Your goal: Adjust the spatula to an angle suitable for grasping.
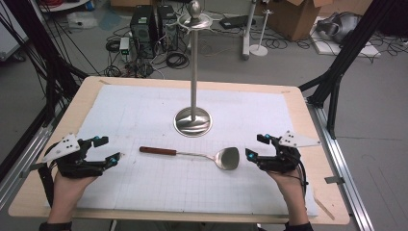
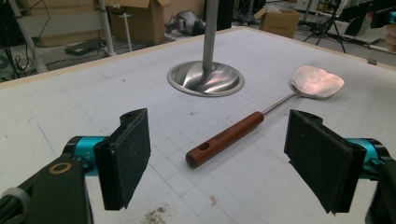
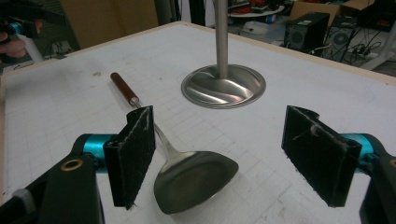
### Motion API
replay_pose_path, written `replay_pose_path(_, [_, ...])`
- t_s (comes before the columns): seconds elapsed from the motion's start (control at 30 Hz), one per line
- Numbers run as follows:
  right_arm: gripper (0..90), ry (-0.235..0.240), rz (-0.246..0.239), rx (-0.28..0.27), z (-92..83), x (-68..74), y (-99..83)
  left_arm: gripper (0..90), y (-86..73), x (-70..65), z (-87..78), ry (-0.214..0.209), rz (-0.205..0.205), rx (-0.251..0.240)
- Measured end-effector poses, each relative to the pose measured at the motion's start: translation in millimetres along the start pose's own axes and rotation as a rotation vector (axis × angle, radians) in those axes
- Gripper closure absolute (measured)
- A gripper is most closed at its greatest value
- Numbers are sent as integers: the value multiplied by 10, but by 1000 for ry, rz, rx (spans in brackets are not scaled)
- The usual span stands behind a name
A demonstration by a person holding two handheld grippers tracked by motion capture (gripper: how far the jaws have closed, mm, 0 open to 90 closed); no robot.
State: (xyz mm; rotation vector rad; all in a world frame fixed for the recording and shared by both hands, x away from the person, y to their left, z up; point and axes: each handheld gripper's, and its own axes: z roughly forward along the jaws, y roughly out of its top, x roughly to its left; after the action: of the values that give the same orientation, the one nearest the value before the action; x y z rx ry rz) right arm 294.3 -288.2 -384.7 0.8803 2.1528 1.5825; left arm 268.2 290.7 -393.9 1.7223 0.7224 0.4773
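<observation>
In the high view, the left claw [image 1: 107, 150] sits at the lower left of the frame, held in a hand [image 1: 65, 185] that enters from the bottom edge. Its 2 jaws are spread apart with nothing between them, resting low over the white gridded mat on the surface [image 1: 57, 139]. Just right of it, across the lower middle of the frame, lies the spatula [image 1: 192, 155], flat on the mat: its brown wooden handle points toward the left claw and its steel blade toward the right. Above the spatula, at the centre of the frame, the metal stand [image 1: 193, 120] rises upright from a round polished base, apart from the spatula. At the lower right, the right claw [image 1: 257, 147] is likewise released, jaws wide and holding nothing, just beside the blade.

In the left gripper view, the handle end with its hanging hole lies in the middle of the frame between the 2 black pads, untouched. In the right gripper view, the blade sits at the lower centre, close to the left pad; contact cannot be told.
</observation>
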Motion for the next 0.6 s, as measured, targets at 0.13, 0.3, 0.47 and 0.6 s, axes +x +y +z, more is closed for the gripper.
replay_pose_path(0.13, [251,18,-8,15,86,18,20,229,-3,-2,13,-2,-2,1])
replay_pose_path(0.3, [253,34,-22,28,183,47,52,229,-6,-9,25,-7,-1,4])
replay_pose_path(0.47, [255,53,-34,49,283,84,86,229,-1,-9,35,-11,5,1])
replay_pose_path(0.6, [256,66,-32,46,318,96,117,229,-3,6,43,-20,0,-1])
